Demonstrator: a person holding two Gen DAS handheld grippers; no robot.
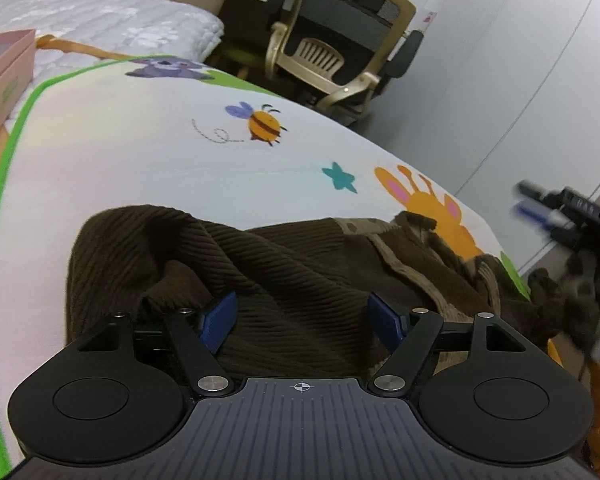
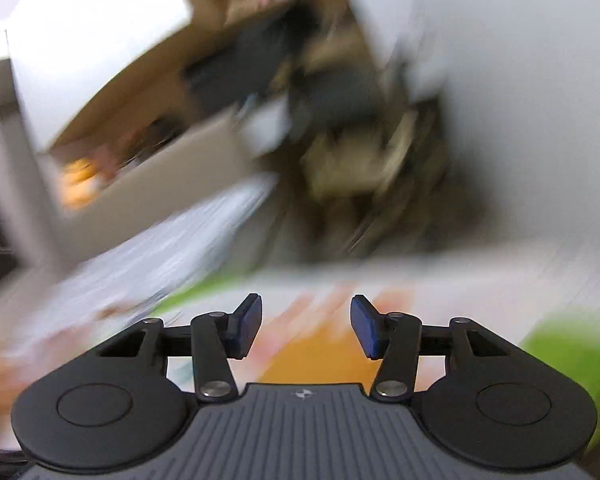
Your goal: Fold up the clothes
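Brown garment point(image 1: 284, 280) bunched on the animal-print mat point(image 1: 140, 168). Left gripper point(image 1: 305, 316) spread over it, unclenched; right gripper point(image 2: 306, 326) released, empty (view blurred, prob. mid-swing). Step: initial grab. Next: pinch an edge, spread flat.

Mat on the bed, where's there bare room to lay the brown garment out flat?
The mat is bare from the garment's far edge up past the bee print, and left to the green border. It is crowded near the giraffe print, where bunched cloth lies and the right gripper hangs, and the pink box stands just beyond the green border.
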